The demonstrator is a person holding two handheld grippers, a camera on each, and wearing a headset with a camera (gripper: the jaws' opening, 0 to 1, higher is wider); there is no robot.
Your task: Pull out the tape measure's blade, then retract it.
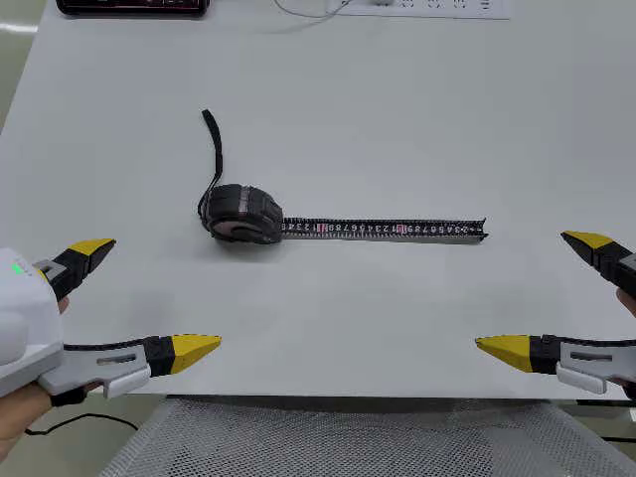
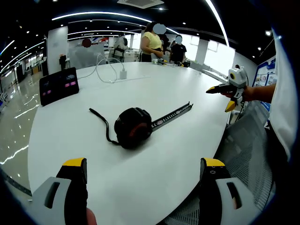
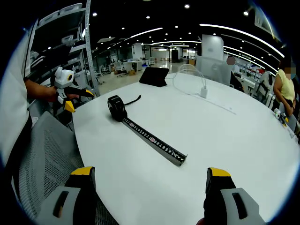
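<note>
My left hand-held gripper sits at the lower left of the head view with its jaws spread wide and nothing between them. My right hand-held gripper mirrors it at the lower right, also spread and empty. Both hang near the table's near edge, just above a mesh chair back at the bottom of the frame.

Up-frame from both, near the middle of the head view, the tape measure lies on the bare white table, well apart from either gripper. Its dark case is at the left end. The blade runs out of it flat along the table towards the right of the frame and ends in the hook.

The long axis therefore lies left to right across my view, roughly along the line between the two grippers but further up the frame. The case lies up and slightly right of my left gripper, which is the nearer one to it. The hook lies up and slightly left of my right gripper, the nearer one to that end. A black wrist strap trails from the back of the case towards the upper left.

I judge the pull-out done and the retraction still to come. That probably means steadying the case with the left and guiding the hook end back with the right. I cannot tell whether a lock is holding the blade.
</note>
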